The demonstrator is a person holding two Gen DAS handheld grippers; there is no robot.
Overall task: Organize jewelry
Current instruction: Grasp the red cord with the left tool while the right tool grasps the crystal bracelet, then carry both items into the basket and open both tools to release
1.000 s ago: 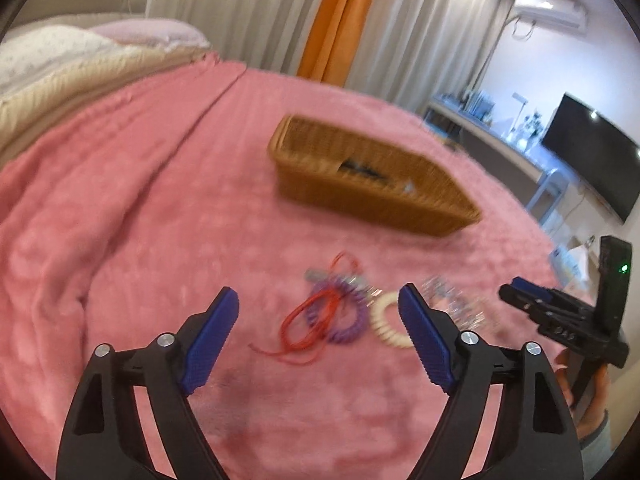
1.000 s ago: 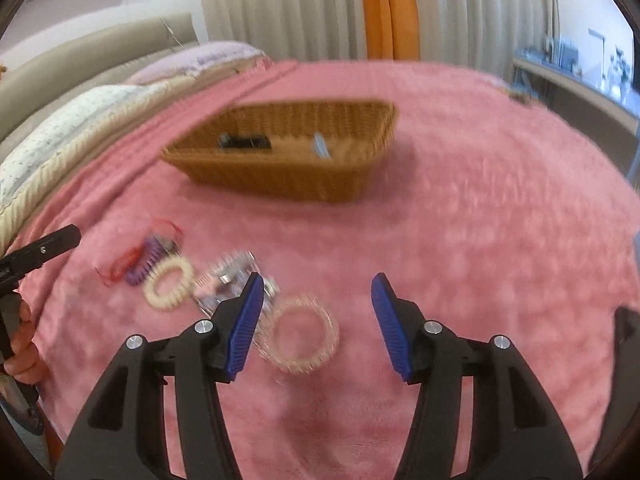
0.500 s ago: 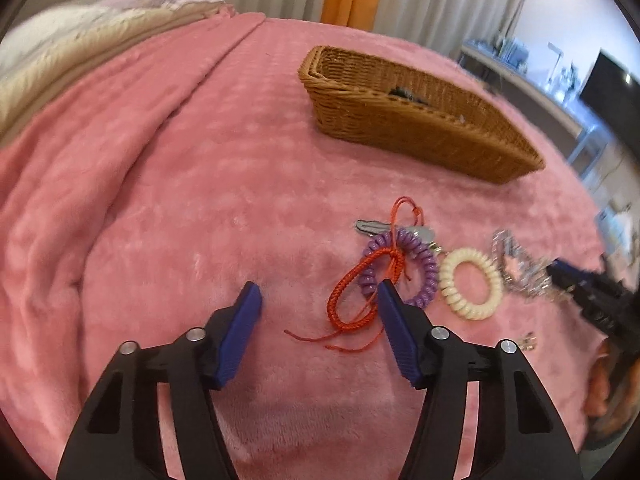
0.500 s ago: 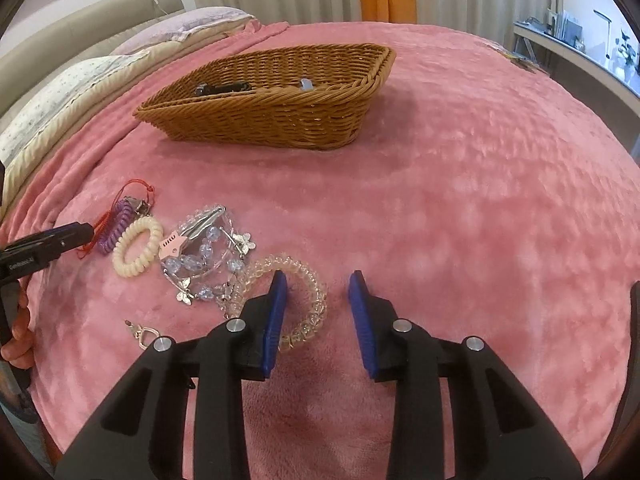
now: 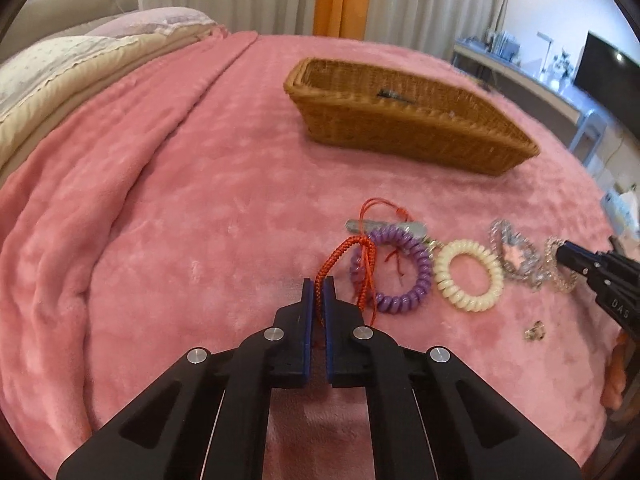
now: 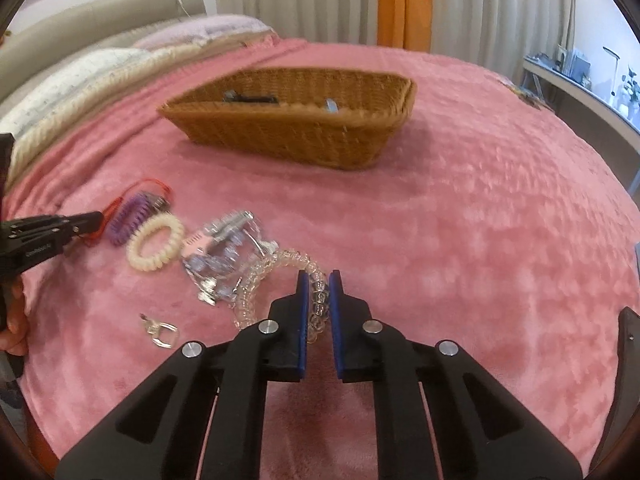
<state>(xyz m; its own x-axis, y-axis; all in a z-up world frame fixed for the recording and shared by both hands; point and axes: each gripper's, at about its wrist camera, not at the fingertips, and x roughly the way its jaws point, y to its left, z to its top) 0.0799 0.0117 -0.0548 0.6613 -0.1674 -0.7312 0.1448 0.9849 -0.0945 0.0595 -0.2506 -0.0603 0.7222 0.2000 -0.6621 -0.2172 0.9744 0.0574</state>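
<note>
The left hand-held gripper (image 5: pixel 319 288) is clamped on the red cord bracelet (image 5: pixel 340 254), beside the purple coil band (image 5: pixel 400 268) on the bed (image 5: pixel 180 200). The right hand-held gripper (image 6: pixel 319 286) pinches the clear coil band (image 6: pixel 280 276). The wicker basket (image 6: pixel 296 136) sits well beyond.

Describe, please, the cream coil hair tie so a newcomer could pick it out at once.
On the pink blanket, in front of the wicker basket, a row of small accessories lies. The cream coil hair tie sits between the purple coil tie and the cluster of crystal clips. It alone is an opaque, off-white spiral ring lying flat and free of either gripper.
</note>
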